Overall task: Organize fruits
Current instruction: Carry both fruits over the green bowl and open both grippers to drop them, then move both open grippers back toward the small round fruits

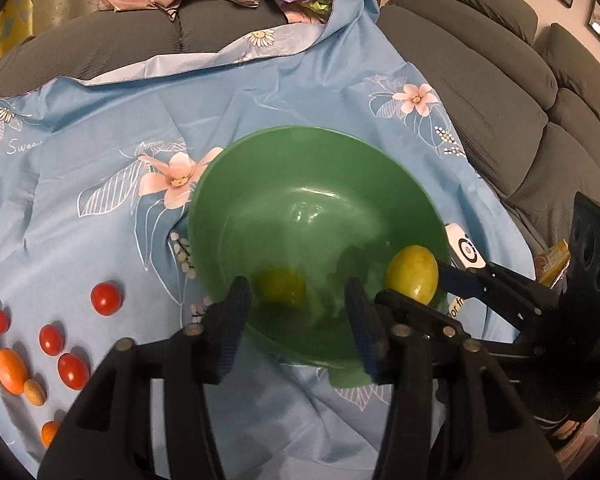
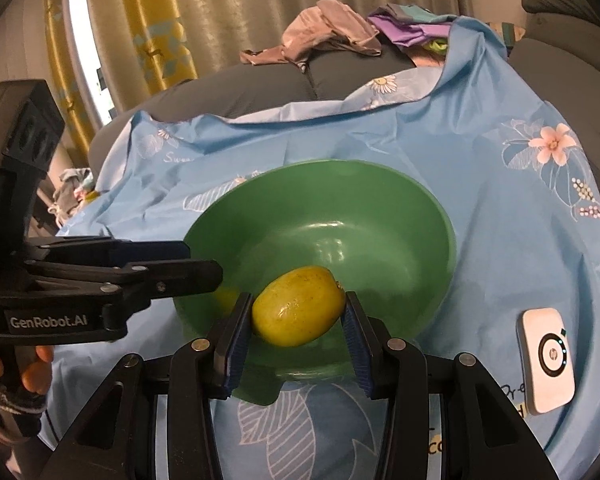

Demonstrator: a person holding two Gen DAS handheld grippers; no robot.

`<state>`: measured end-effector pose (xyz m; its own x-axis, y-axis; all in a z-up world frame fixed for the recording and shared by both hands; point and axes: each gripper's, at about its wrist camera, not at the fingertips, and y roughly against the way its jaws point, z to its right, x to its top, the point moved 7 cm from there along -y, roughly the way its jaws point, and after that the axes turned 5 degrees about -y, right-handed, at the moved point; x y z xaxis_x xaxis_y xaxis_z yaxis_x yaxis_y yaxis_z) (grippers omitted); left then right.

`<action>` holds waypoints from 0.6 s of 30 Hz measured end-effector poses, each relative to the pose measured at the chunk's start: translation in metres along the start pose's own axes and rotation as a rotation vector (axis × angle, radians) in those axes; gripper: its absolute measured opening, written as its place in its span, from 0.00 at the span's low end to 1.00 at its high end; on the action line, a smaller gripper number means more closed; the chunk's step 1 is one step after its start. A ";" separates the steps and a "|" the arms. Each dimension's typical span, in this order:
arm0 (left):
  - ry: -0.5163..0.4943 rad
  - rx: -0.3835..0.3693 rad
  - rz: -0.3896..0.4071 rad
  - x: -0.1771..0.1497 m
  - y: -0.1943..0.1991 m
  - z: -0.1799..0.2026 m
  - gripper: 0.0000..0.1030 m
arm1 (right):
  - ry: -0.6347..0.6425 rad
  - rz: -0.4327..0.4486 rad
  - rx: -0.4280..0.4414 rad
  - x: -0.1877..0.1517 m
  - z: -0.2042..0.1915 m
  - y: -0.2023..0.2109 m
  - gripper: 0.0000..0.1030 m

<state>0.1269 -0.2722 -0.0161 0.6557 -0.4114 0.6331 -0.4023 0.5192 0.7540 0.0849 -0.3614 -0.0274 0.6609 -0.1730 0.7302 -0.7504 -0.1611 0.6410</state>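
Right gripper (image 2: 298,322) pinches a yellow-green fruit (image 2: 298,306) by its ends over the green bowl (image 2: 380,208). Left gripper (image 1: 300,320) hangs open, empty, above another fruit (image 1: 280,286) blurred inside. Smooth, firm skin probably slips; gripping mid-body seems safest.

A grey cushioned sofa (image 1: 480,92) curves round the far and right sides, with beige and yellow curtains (image 2: 204,20) hanging behind at far left.

- The left black two-finger gripper (image 1: 298,320) hangs over the near rim of the round green plastic bowl (image 1: 260,184), jaws spread with nothing between them.
- The right black two-finger gripper (image 2: 298,322) reaches over the same rim, its blue pads (image 2: 236,332) pressed against a yellow-green oval fruit (image 2: 298,306).
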 end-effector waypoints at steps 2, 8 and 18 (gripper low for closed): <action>-0.001 0.008 0.009 -0.001 0.003 -0.001 0.61 | 0.005 0.005 -0.011 0.000 0.000 0.002 0.45; 0.030 0.027 0.018 -0.016 0.023 -0.008 0.74 | -0.014 0.030 0.002 0.003 -0.003 0.015 0.45; 0.140 0.160 -0.025 -0.087 0.069 -0.050 0.83 | 0.000 0.025 0.092 -0.007 -0.036 0.032 0.45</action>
<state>0.0739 -0.1627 -0.0279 0.7450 -0.3086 0.5913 -0.4733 0.3802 0.7947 0.0554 -0.3305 -0.0034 0.6416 -0.1783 0.7460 -0.7632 -0.2455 0.5977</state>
